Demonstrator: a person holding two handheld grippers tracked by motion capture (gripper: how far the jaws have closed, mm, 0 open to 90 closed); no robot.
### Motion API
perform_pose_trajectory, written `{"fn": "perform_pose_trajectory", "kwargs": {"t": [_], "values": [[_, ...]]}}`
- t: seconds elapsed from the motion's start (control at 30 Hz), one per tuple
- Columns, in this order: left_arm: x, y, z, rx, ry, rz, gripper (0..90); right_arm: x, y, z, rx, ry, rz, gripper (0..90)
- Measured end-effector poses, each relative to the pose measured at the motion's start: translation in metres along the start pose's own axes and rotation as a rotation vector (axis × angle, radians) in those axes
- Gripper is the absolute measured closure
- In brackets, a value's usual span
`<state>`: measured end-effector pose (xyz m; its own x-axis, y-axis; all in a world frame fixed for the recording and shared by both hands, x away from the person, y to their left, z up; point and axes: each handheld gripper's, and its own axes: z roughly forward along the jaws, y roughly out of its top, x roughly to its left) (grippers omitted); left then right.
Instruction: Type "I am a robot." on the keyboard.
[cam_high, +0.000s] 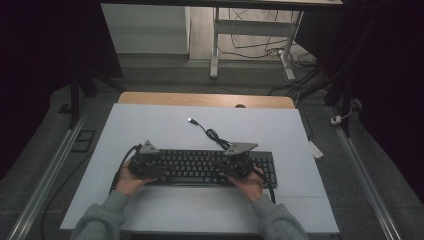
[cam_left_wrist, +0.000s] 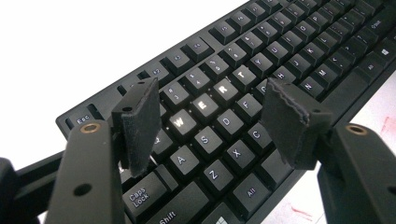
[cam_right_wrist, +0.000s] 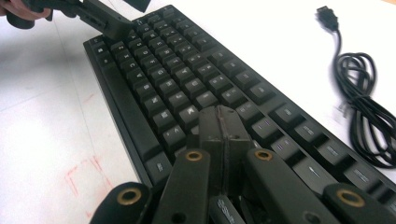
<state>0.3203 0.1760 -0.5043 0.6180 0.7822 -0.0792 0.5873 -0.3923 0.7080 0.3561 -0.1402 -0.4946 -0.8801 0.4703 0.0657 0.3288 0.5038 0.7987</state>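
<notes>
Hovering over the keyboard (cam_high: 210, 167), which sits at 6 o'clock on the white mat (cam_high: 150, 125). Left gripper (cam_left_wrist: 215, 116) jaws apart above the WER keys; right gripper (cam_right_wrist: 223, 126) pressed together, nothing between. Risk: the closed tip mashes two keys or skids the board toward the cable (cam_right_wrist: 359, 88) at 1 o'clock.

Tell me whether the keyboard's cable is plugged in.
Unplugged: the cable lies loosely coiled on the table, its plug free beyond the keyboard.
</notes>
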Motion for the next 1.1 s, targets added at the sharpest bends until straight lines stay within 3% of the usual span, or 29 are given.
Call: {"fn": "perform_pose_trajectory", "kwargs": {"t": [0.23,0.53,1.1], "values": [[-0.001,0.000,0.000,-0.001,0.001,0.004,36.9,0.002,0.008,0.016,0.016,0.012,-0.003,89.9],[0.000,0.000,-0.001,-0.001,0.005,0.005,36.8,-0.004,0.012,0.040,0.065,-0.011,0.007,89.9],[-0.001,-0.001,0.000,0.008,0.008,0.011,35.9,-0.008,0.011,0.050,0.078,-0.030,0.012,89.7]]}}
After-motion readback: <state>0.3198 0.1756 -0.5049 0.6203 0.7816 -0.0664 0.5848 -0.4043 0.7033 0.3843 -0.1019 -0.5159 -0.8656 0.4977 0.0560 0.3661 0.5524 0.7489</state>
